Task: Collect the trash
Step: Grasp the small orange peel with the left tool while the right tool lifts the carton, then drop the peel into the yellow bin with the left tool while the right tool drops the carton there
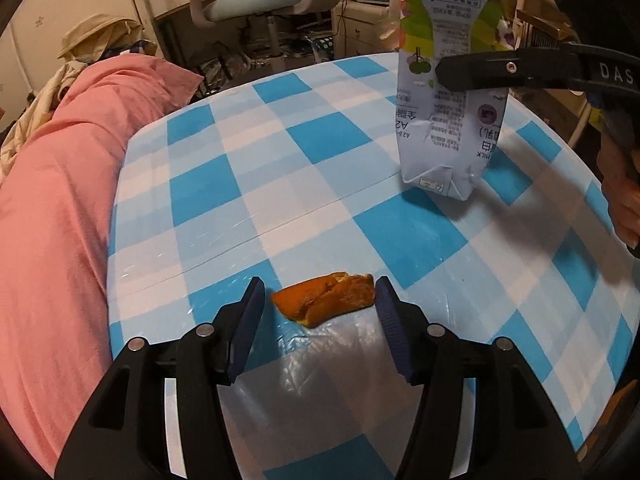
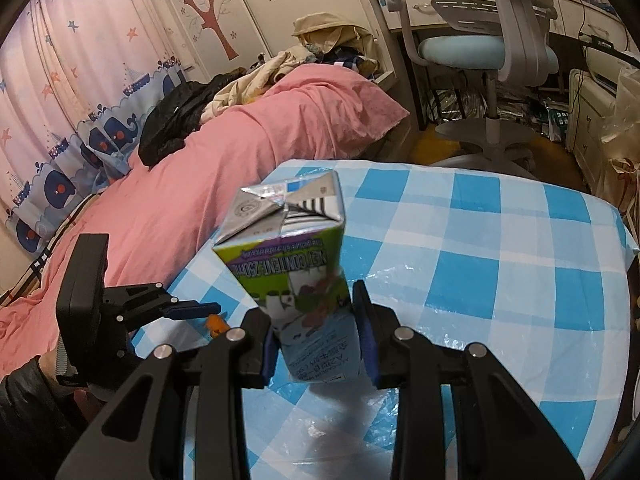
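Observation:
An orange peel point(image 1: 326, 298) lies on the blue-and-white checked tablecloth point(image 1: 304, 140), near the table's front edge. My left gripper point(image 1: 319, 285) stands open around it: the peel is between the pads, with a small gap at the left pad. My right gripper point(image 2: 314, 308) is shut on a small milk carton point(image 2: 288, 232) and holds it tilted in the air above the table. The left wrist view shows that carton point(image 1: 448, 120) at the upper right, clamped by a black finger point(image 1: 480, 74). In the right wrist view the left gripper point(image 2: 192, 310) is low on the left, by the peel point(image 2: 216, 322).
A bed with a pink cover point(image 1: 52, 220) runs along the table's left side, with a pile of clothes point(image 2: 248, 80) on it. A pale blue office chair point(image 2: 488, 48) and cluttered shelves stand beyond the far edge. A hand point(image 1: 624, 200) grips the right tool's handle.

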